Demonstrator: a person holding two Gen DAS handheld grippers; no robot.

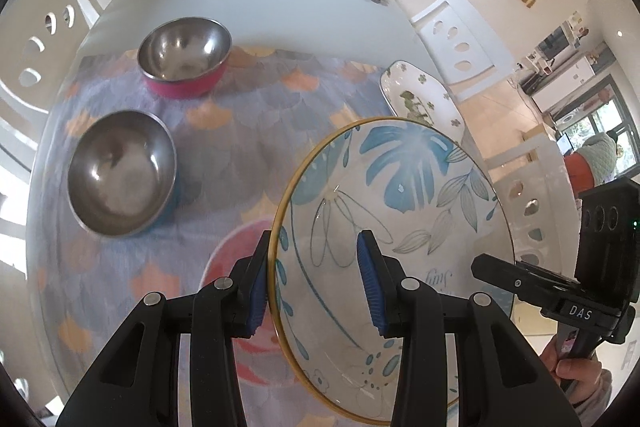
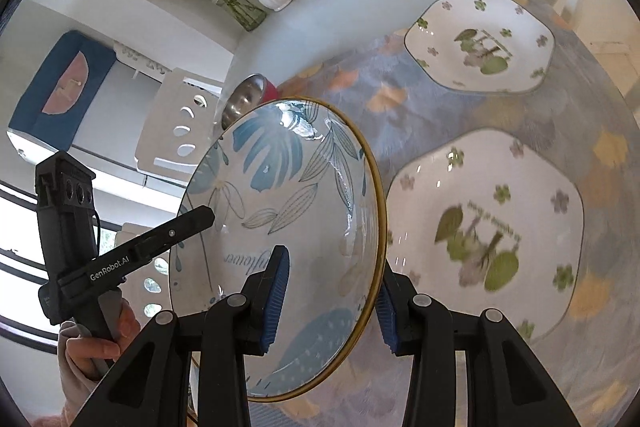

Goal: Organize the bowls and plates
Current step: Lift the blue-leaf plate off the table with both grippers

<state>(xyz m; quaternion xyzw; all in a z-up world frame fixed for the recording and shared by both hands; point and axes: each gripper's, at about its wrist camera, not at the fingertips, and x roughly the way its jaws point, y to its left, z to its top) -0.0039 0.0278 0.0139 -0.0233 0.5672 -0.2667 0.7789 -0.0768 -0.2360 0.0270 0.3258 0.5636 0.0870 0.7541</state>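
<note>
Both grippers pinch the same blue-leaf plate (image 1: 384, 211) by opposite parts of its gold rim: the left gripper (image 1: 316, 283) has 1 blue pad inside the plate and 1 behind it, and the right gripper (image 2: 332, 291) clamps the far side the same way. The plate hangs tilted above the patterned cloth (image 1: 248, 131), clear of everything.

The main risk is the 2 hands drifting apart or twisting against each other, which would lever the glazed rim out of a pad and drop the plate. Each grip bites only a narrow strip of rim, so a jolt could slip it.

On the right, 2 white flowered plates (image 2: 484, 223) (image 2: 480, 43) lie close below; a low pass could clip them. On the left, 2 steel bowls (image 1: 120, 175) (image 1: 184, 55) stand well apart, leaving open cloth between. The table edge seems close under the hands, though distortion makes that uncertain.
</note>
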